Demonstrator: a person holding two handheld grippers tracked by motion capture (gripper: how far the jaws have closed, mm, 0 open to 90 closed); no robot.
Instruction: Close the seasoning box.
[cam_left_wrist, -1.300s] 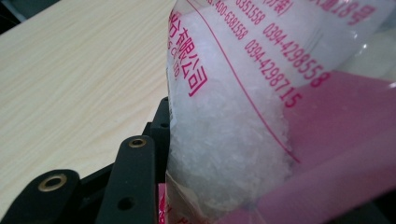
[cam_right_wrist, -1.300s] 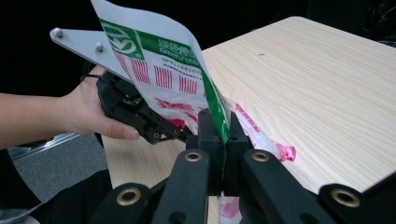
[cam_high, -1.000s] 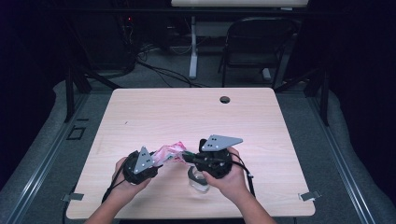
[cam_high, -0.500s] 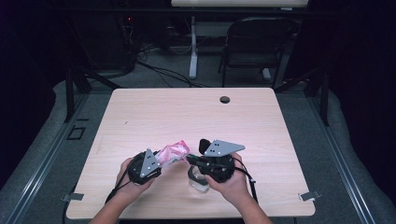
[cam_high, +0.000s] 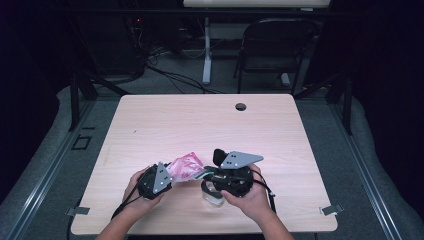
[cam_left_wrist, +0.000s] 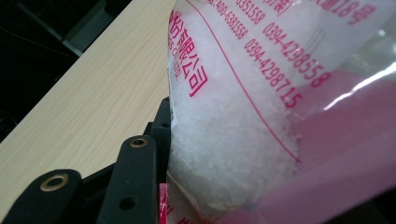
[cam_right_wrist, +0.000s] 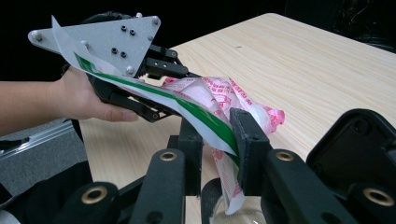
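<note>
Your left tongs (cam_high: 170, 174) clamp the pink-printed clear plastic bag of white crystals (cam_left_wrist: 233, 116) just ahead of the right tongs (cam_right_wrist: 219, 135), whose jaws have just been opening around a green-and-white plastic strip (cam_right_wrist: 205, 119), with the clear glass jar (cam_high: 212, 196) directly beneath them on the table (cam_high: 200, 125), presumably ready for pouring.

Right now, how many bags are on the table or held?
1. A pink-printed bag of white crystals, held up over the table's near edge between the left gripper and the right gripper. A clear jar stands below; nothing else bag-like shows.
</note>
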